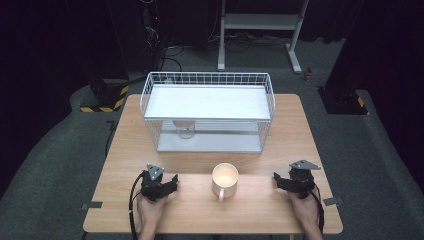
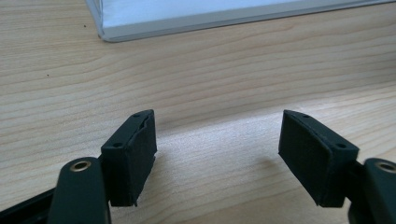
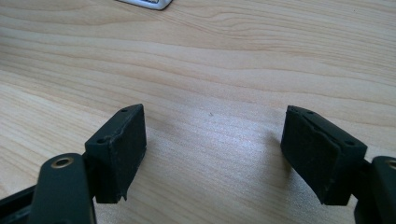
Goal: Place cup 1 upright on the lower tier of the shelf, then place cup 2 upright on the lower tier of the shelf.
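Both tongs [image 2: 217, 140] [image 3: 212, 149] agape, empty.

No readable text, label, brand, number or sign appears on anything here.

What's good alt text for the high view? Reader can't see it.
A white mug stands on a wooden table between two hand-held grippers, the left gripper and the right gripper, both open and empty. Behind the mug sits a white wire rack with a small glass under its shelf.
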`<state>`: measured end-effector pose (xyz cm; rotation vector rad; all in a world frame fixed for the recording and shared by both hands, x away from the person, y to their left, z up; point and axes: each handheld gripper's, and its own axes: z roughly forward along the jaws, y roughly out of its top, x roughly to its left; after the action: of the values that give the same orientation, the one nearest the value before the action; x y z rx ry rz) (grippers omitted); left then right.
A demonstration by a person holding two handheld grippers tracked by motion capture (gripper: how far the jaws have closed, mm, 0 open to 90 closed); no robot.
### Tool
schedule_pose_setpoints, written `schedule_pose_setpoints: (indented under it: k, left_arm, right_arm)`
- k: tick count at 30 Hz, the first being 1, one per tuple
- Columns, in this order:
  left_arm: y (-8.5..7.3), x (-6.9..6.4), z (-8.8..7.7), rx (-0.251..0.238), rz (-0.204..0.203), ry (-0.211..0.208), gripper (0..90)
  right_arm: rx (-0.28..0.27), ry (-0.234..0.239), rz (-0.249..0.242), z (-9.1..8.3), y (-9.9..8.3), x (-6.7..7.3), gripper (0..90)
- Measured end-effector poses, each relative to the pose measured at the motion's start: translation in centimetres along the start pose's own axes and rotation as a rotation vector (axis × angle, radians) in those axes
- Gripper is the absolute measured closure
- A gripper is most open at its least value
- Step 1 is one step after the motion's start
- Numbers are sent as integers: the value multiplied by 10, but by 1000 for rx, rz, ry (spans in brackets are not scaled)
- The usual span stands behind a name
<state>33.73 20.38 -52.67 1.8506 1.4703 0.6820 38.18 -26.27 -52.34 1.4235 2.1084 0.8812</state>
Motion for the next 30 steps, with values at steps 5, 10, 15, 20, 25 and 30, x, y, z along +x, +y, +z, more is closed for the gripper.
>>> schedule_pose_setpoints:
  k: [5,10,15,20,25,30]
  left_arm:
    - [2,-2,5,35,12,10,276]
    - [3,-1,5,37,14,11,254]
    - [3,-1,6,39,9,15,245]
    - [3,-1,5,38,10,16,243]
    - [2,-2,5,37,2,21,241]
    - [2,-2,5,38,2,18,235]
  right_arm:
    - [3,5,-11,0,0,1,203]
    - [8,8,-14,0,0,2,166]
    - [21,19,-17,-1,0,4,157]
    - [-1,86,-49,-5,-5,14,158]
    - [-46,161,-59,-13,-7,24,157]
    - [-106,257,-83,-23,-9,39,146]
